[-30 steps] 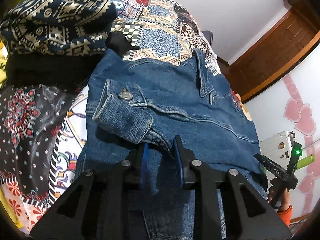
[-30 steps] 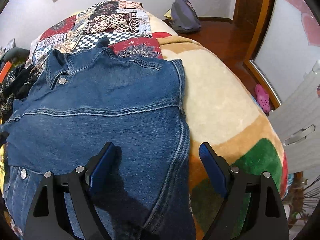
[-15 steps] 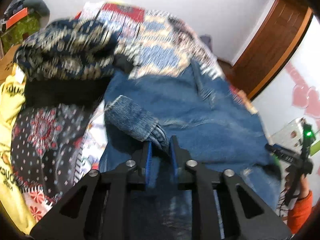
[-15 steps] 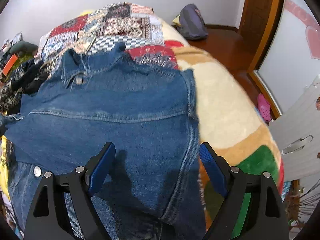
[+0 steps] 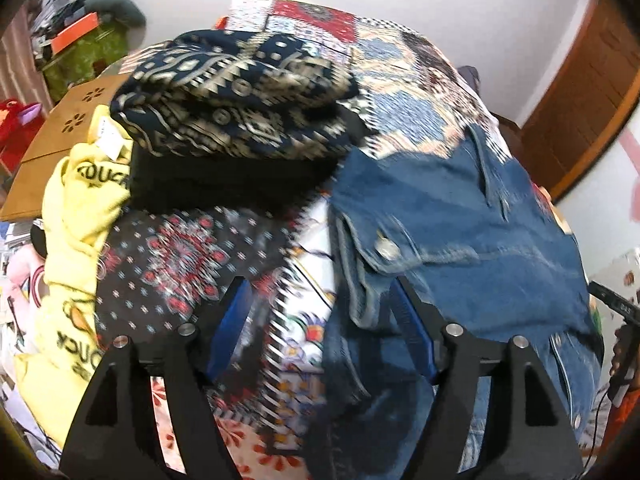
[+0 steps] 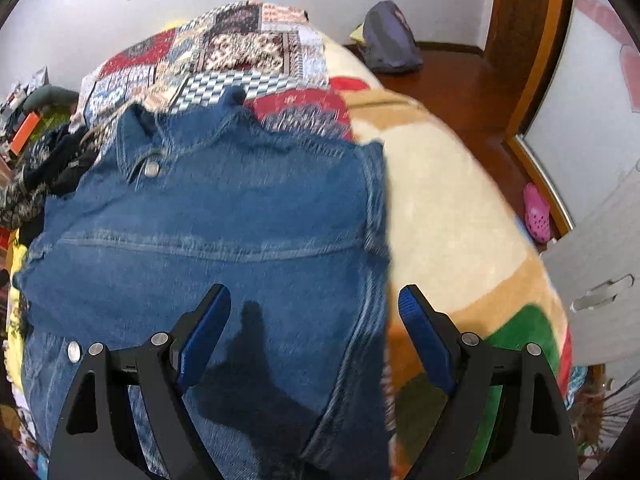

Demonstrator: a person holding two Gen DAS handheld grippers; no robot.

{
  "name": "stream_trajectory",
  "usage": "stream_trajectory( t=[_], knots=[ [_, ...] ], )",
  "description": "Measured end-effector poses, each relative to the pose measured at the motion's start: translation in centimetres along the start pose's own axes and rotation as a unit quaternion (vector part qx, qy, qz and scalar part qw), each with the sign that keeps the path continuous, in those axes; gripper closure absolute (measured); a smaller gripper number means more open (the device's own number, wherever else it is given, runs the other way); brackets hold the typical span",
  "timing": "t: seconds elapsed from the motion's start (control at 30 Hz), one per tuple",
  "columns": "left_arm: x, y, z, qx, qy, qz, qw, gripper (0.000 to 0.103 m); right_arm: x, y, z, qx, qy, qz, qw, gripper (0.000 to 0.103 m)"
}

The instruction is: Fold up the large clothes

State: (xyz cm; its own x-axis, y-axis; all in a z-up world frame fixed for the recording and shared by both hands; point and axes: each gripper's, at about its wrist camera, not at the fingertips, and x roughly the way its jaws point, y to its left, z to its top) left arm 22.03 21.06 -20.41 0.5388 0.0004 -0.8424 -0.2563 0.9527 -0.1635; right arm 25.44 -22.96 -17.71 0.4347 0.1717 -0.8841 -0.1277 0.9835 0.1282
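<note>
A blue denim jacket (image 5: 460,224) lies spread on the bed, its buttoned cuff (image 5: 372,256) folded onto the body. My left gripper (image 5: 320,320) is open and empty, just above the jacket's left edge near that cuff. In the right wrist view the jacket (image 6: 224,232) lies with its collar at the far end. My right gripper (image 6: 314,320) is open and empty above the jacket's right edge.
A pile of other clothes lies left of the jacket: a navy patterned cloth (image 5: 240,92), a black garment (image 5: 224,184), a yellow shirt (image 5: 76,216). A patchwork quilt (image 6: 240,52) and a cream blanket (image 6: 440,208) cover the bed. Wooden floor with a bag (image 6: 388,40) lies beyond.
My left gripper was shut on the jacket's cuff half a second ago; it has opened, let the cuff drop onto the jacket, and shifted left. My right gripper stayed open, drifting slightly.
</note>
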Motion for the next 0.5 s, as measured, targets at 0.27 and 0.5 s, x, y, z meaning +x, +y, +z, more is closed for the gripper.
stream_trajectory(
  t=[0.27,0.5],
  knots=[
    [5.2,-0.7,3.3,-0.017,0.037,-0.024,0.9989,0.028,1.7,-2.2,2.5,0.032,0.002,0.017,0.999,0.019],
    [10.6,-1.0,5.3,-0.059,0.073,-0.086,0.9918,0.028,4.4,-3.5,3.9,0.053,0.015,0.031,0.998,0.021]
  ],
)
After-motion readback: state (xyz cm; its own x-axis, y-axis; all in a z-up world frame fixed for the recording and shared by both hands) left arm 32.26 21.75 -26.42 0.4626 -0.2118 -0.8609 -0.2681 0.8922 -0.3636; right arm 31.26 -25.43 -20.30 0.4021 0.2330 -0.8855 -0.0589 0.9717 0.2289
